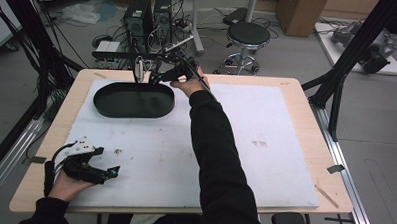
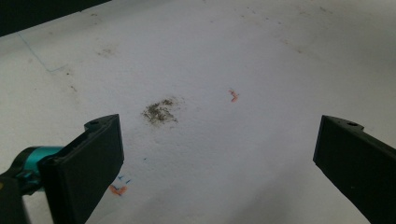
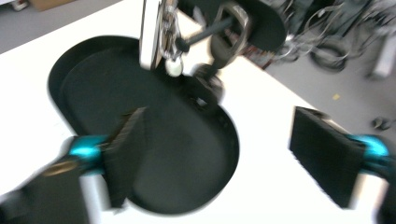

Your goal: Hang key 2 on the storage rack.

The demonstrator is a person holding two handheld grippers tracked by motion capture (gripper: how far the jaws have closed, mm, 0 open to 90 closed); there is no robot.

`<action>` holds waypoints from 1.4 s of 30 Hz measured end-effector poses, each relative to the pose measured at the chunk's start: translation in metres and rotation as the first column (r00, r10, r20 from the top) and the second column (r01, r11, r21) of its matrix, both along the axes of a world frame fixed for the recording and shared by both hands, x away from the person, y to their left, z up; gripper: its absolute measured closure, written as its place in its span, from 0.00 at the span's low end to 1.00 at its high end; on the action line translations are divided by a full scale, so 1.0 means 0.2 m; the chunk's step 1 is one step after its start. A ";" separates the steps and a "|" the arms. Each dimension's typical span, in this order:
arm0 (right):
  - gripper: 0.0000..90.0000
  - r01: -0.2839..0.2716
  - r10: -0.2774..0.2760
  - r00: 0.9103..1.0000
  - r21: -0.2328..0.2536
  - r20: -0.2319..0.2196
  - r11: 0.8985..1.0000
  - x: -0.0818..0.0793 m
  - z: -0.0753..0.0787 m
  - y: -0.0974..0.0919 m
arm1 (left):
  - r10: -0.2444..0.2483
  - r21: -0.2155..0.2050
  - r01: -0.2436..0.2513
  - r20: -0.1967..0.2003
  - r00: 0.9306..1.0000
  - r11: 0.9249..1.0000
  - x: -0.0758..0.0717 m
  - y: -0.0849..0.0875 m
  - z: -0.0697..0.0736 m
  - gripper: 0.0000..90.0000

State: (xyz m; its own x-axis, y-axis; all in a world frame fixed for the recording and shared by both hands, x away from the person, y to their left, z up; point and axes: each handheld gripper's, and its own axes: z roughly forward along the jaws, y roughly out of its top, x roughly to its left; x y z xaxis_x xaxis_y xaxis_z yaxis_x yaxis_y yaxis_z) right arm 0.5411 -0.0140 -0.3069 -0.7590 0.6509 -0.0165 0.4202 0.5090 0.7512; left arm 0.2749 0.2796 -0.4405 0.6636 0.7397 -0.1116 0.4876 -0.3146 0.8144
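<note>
Black tray [image 1: 134, 100] sits at the desk's [image 1: 297, 95] far edge, a clamp [image 3: 161, 35] fixed behind it. Right gripper [image 1: 157, 76] hovers over the tray, jaws wide, empty. Left gripper [image 1: 102, 163], well short of the tray, jaws wide, empty.

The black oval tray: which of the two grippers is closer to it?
Right. The right gripper is at the far rim of the black oval tray, jaws open above it. The left gripper rests near the table's front left corner, well short of the tray.

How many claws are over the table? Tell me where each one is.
2. The left claw is open near the table's front left corner; the right claw is open above the black tray's far rim.
</note>
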 end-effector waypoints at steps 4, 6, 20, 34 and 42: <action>0.01 -0.011 0.011 1.000 -0.010 -0.023 1.000 -0.02 0.00 -0.04 | -0.001 0.000 0.001 -0.001 1.000 1.000 0.00 0.00 0.00 0.02; 0.01 -0.022 0.022 1.000 0.000 -0.021 1.000 -0.04 0.00 -0.06 | -0.001 0.000 0.001 -0.001 1.000 1.000 0.00 0.00 0.00 0.02; 0.01 -0.011 0.011 1.000 0.022 -0.014 1.000 -0.15 -0.04 -0.33 | 0.002 0.001 -0.002 0.003 1.000 1.000 0.00 0.00 0.00 0.02; 0.01 0.024 -0.025 1.000 0.084 0.014 0.996 -0.30 -0.07 -0.58 | 0.006 0.003 -0.006 0.002 1.000 1.000 -0.01 -0.01 0.00 0.02; 0.01 0.035 -0.038 0.999 0.097 0.036 0.995 -0.39 -0.10 -0.69 | 0.002 0.009 -0.002 0.001 1.000 1.000 -0.01 -0.01 0.00 0.02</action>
